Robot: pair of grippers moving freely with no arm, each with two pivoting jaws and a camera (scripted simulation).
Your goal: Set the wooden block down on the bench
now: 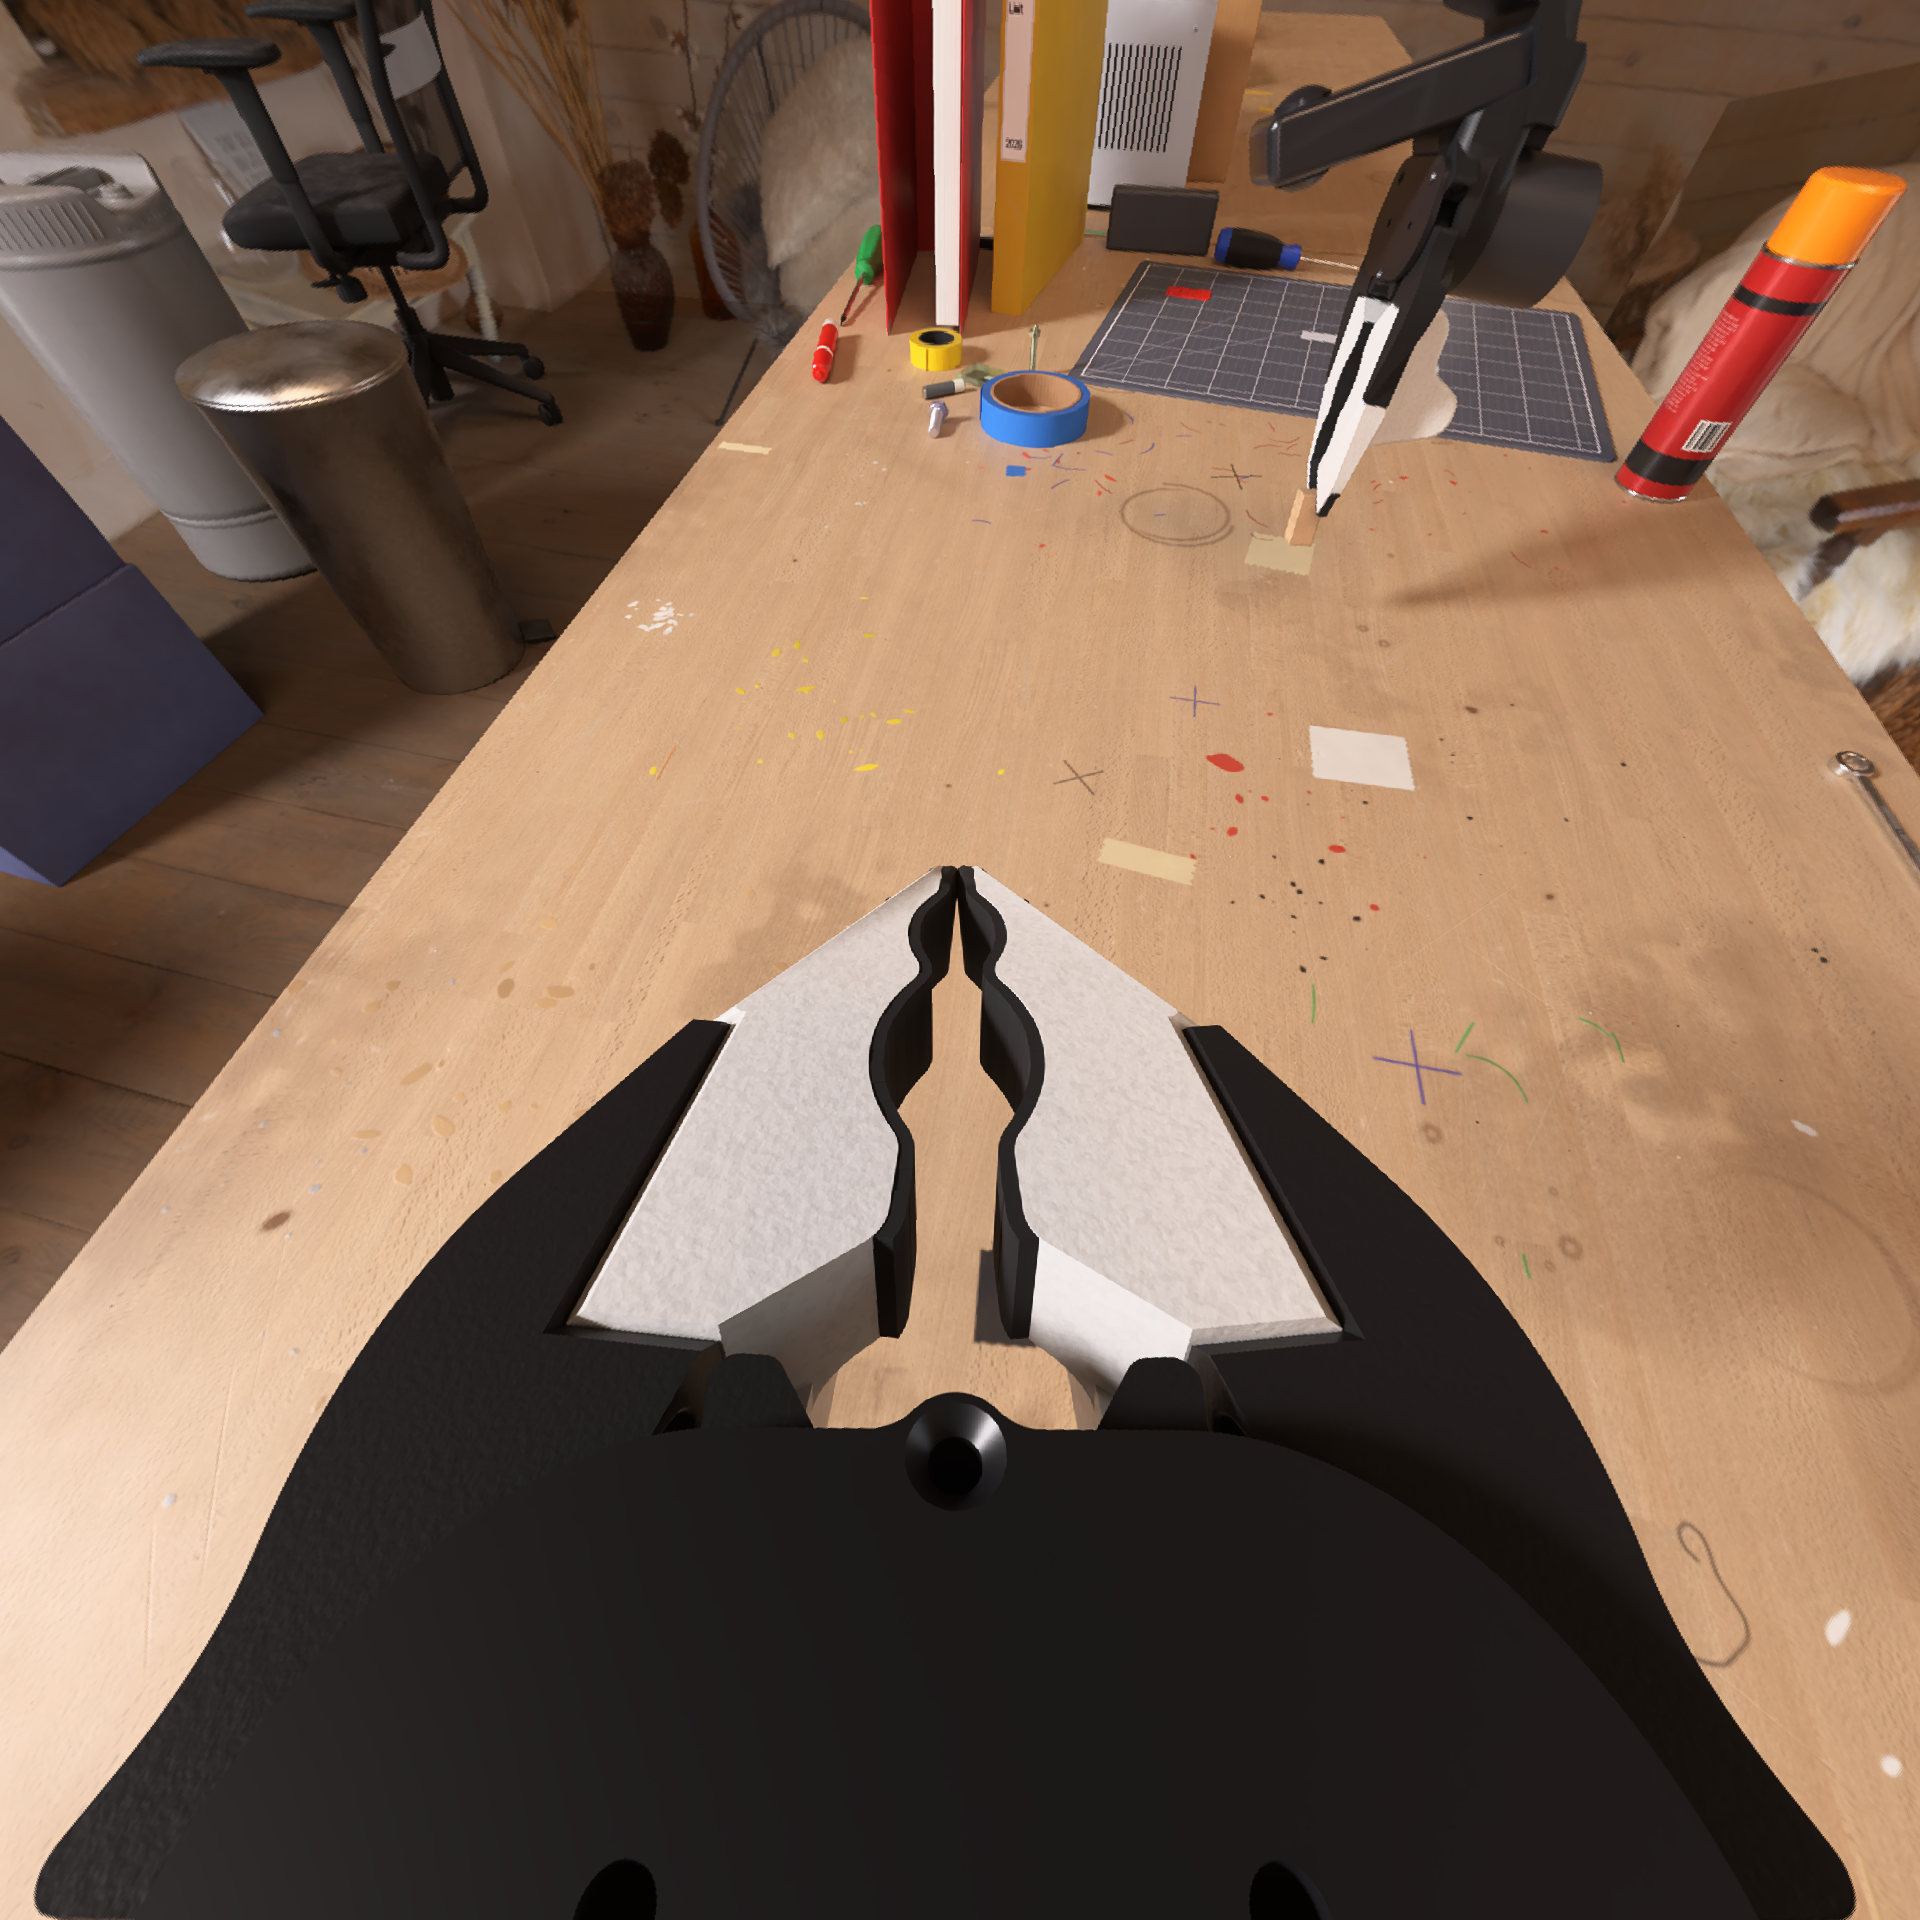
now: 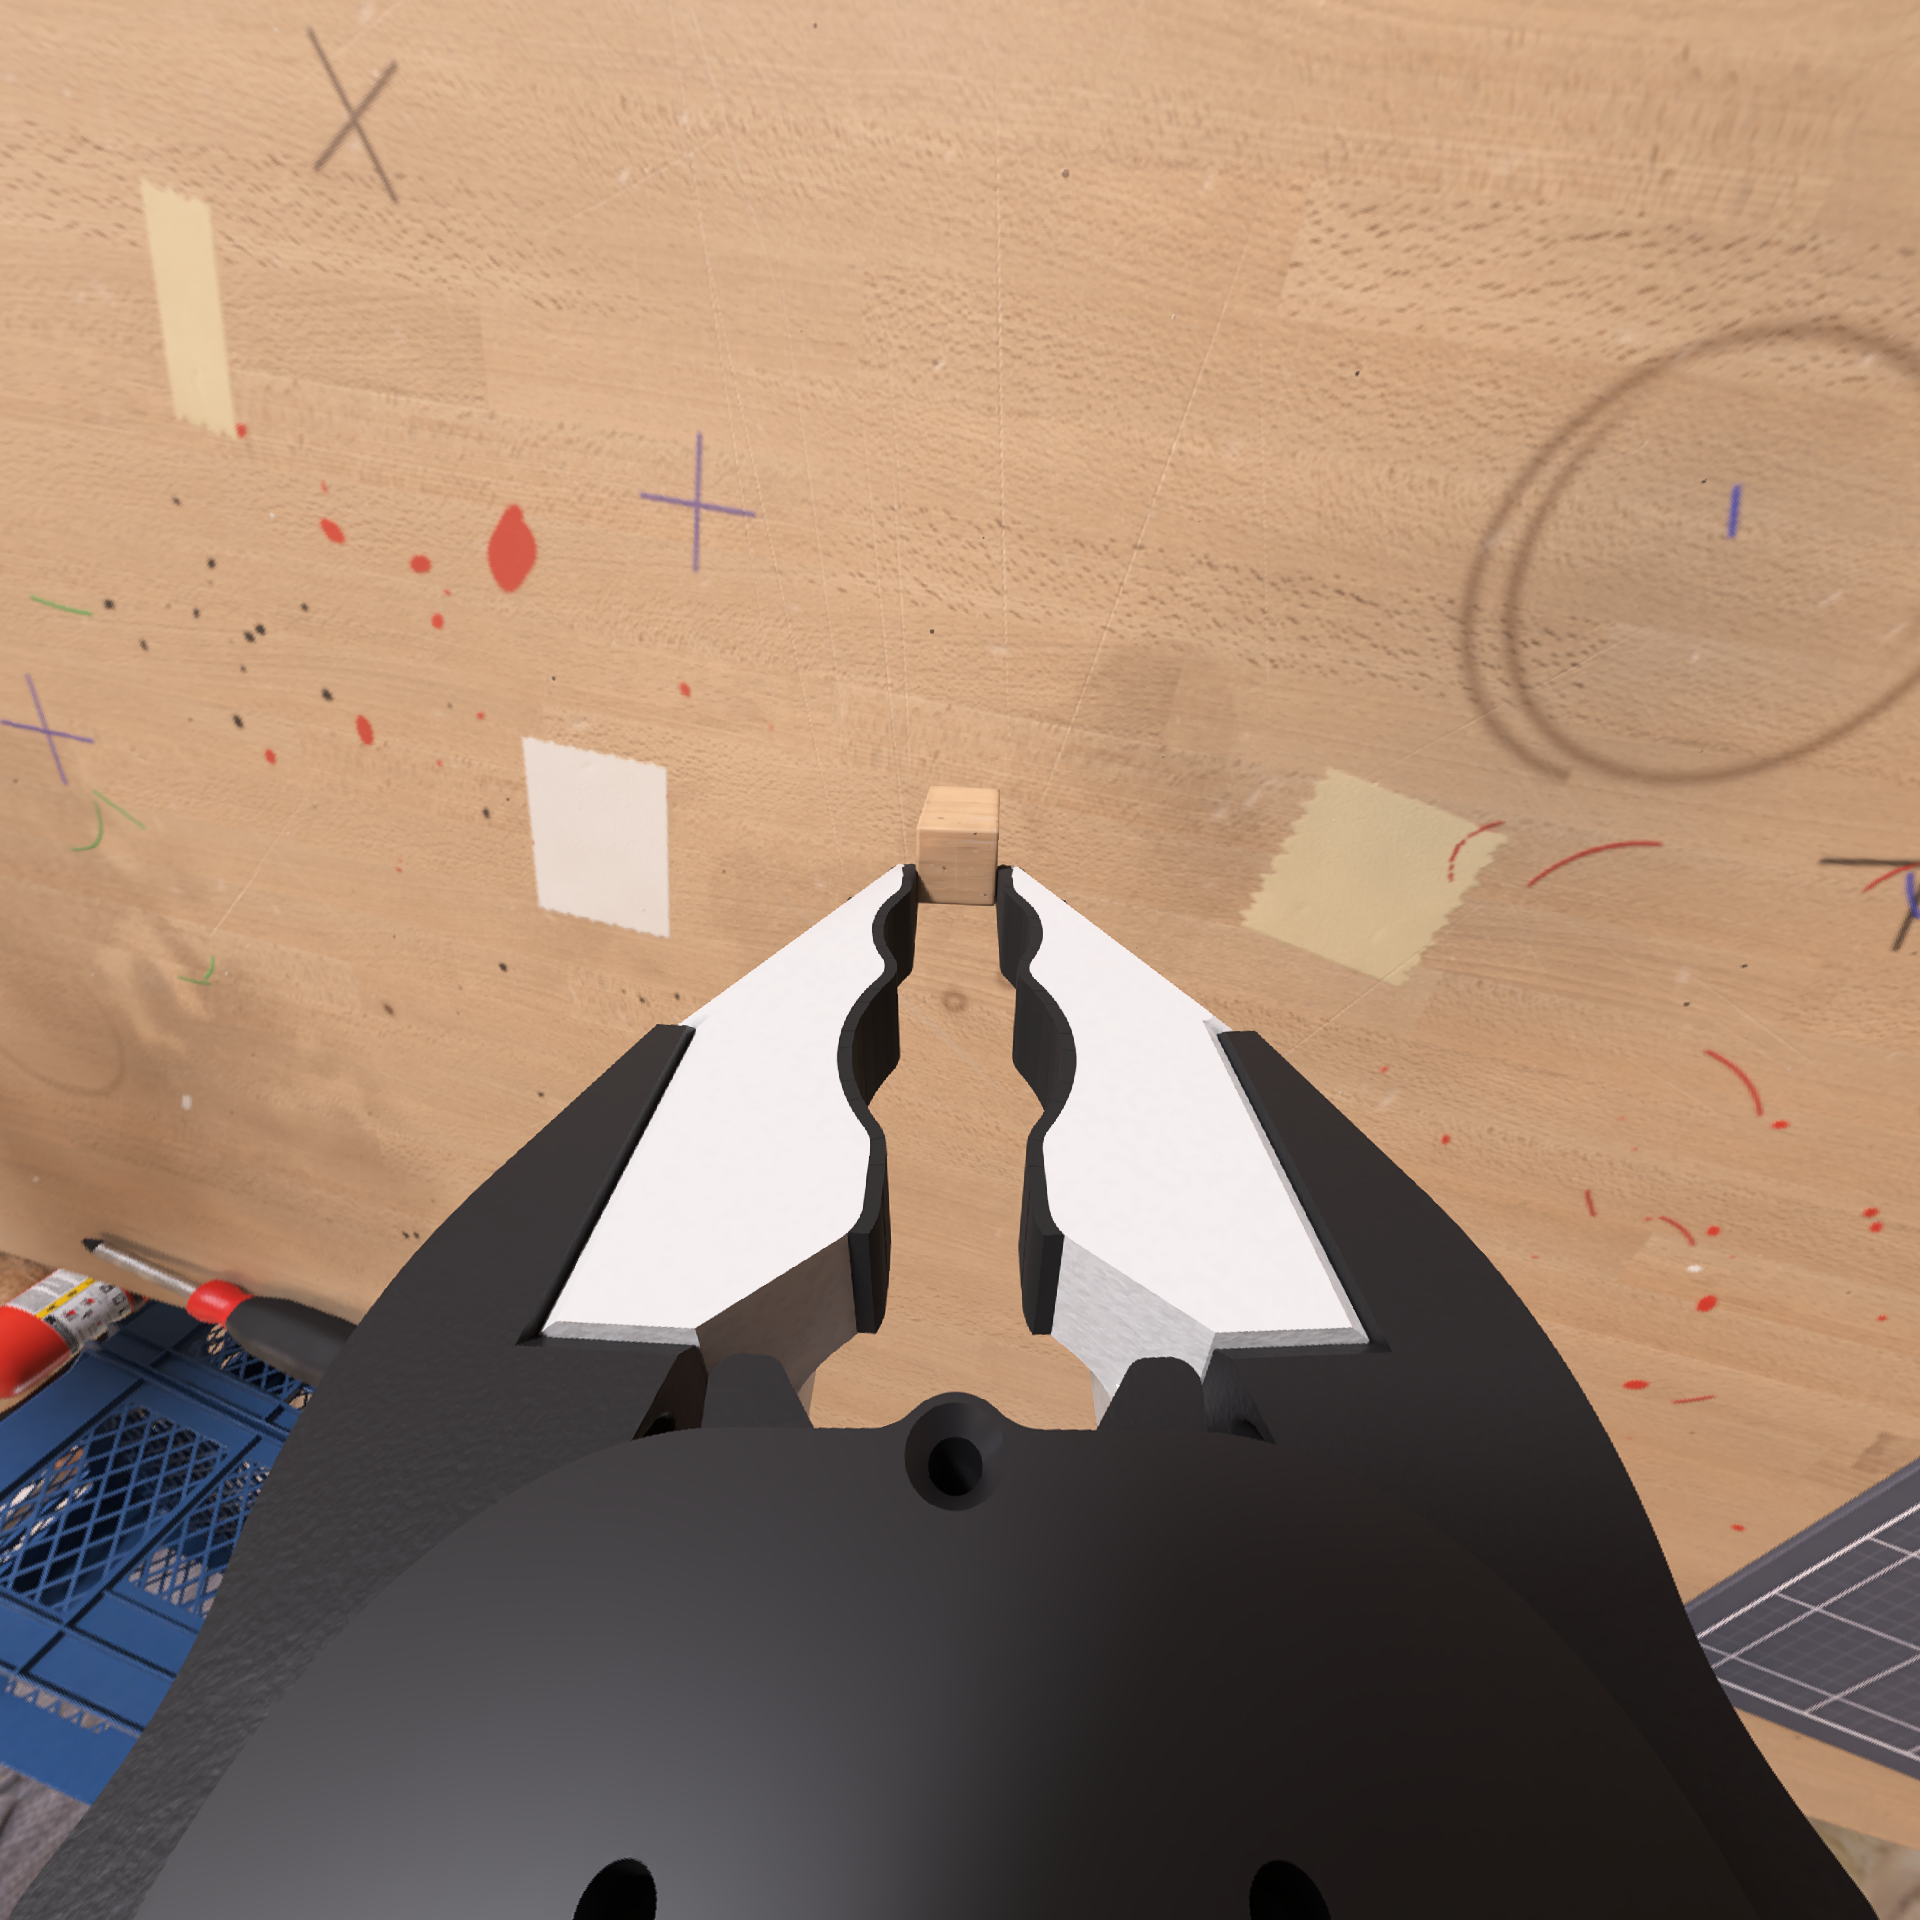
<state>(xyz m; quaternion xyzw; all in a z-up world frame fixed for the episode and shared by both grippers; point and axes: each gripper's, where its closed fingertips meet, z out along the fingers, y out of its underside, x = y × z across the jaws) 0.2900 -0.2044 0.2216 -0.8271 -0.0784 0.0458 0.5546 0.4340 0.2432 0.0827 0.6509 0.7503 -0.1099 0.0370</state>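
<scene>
A small pale wooden block [image 2: 956, 847] sits between the fingertips of my right gripper [image 2: 956, 883], which is shut on it and points down at the wooden bench [image 2: 1039, 364]. In the left wrist view the right gripper [image 1: 1322, 504] stands steeply over the far right of the bench [image 1: 883, 644]. The block [image 1: 1301, 516] is at its tip, at or just above the surface, beside a beige tape patch [image 1: 1278, 554]. My left gripper [image 1: 956, 873] is shut and empty, low over the near middle of the bench.
A blue tape roll [image 1: 1034, 407], a yellow tape roll [image 1: 935, 348], upright binders [image 1: 977, 156], a grey cutting mat [image 1: 1507, 353] and a red spray can [image 1: 1756, 332] stand at the far end. A blue crate [image 2: 114, 1475] and a red-handled screwdriver [image 2: 208, 1299] are at the bench edge.
</scene>
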